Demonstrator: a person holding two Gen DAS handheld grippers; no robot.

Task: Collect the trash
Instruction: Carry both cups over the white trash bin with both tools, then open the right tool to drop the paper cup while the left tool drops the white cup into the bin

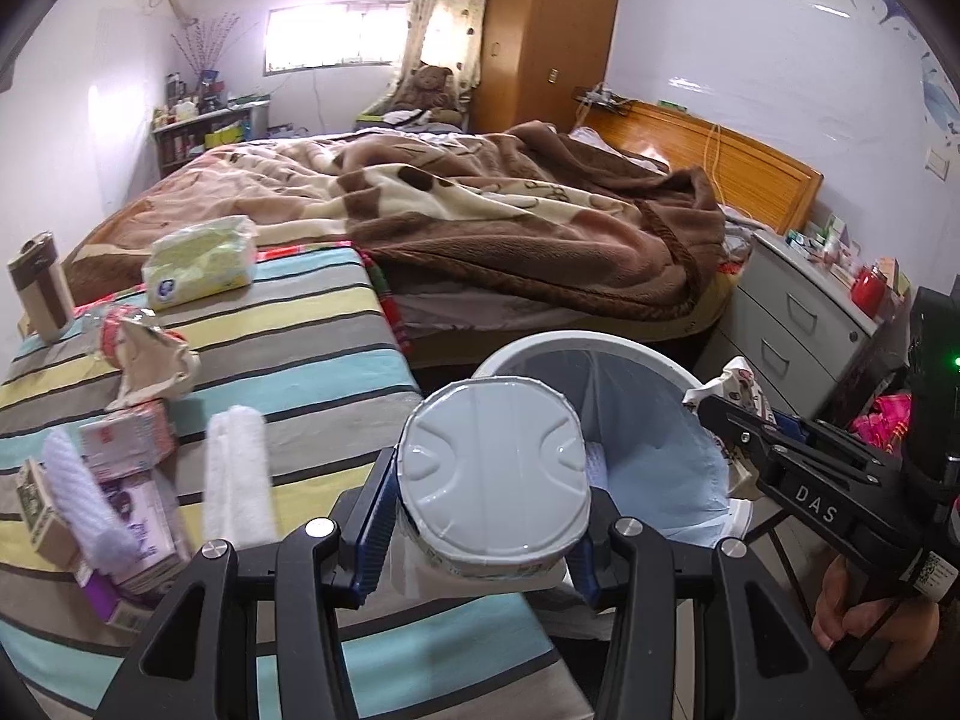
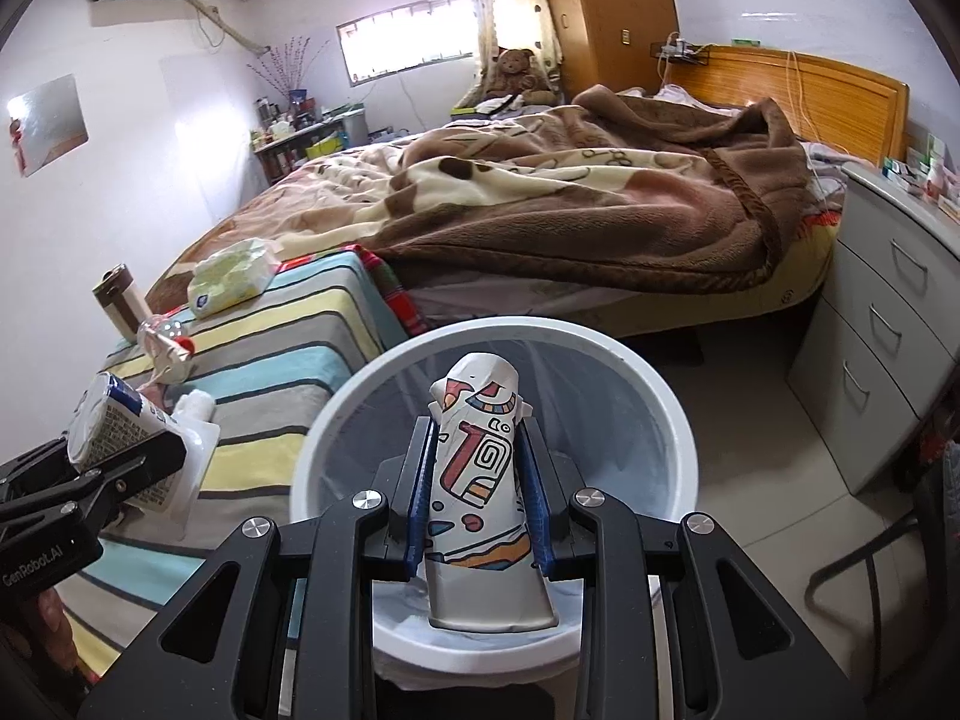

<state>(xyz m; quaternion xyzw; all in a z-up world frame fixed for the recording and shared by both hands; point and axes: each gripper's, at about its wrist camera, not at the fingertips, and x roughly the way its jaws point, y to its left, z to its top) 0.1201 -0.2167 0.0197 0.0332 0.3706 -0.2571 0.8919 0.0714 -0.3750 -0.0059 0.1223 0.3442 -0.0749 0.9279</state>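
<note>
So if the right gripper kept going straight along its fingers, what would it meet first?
Most likely the inside of the white trash bin. The right gripper, shut on a crushed patterned paper cup, points down into the bin's mouth; nothing else shows in that line, though depth is unclear.

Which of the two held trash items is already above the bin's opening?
The flattened patterned paper cup in the right hand-held gripper; it hangs over the white bin, while the foil-lidded tub is short of it.
</note>
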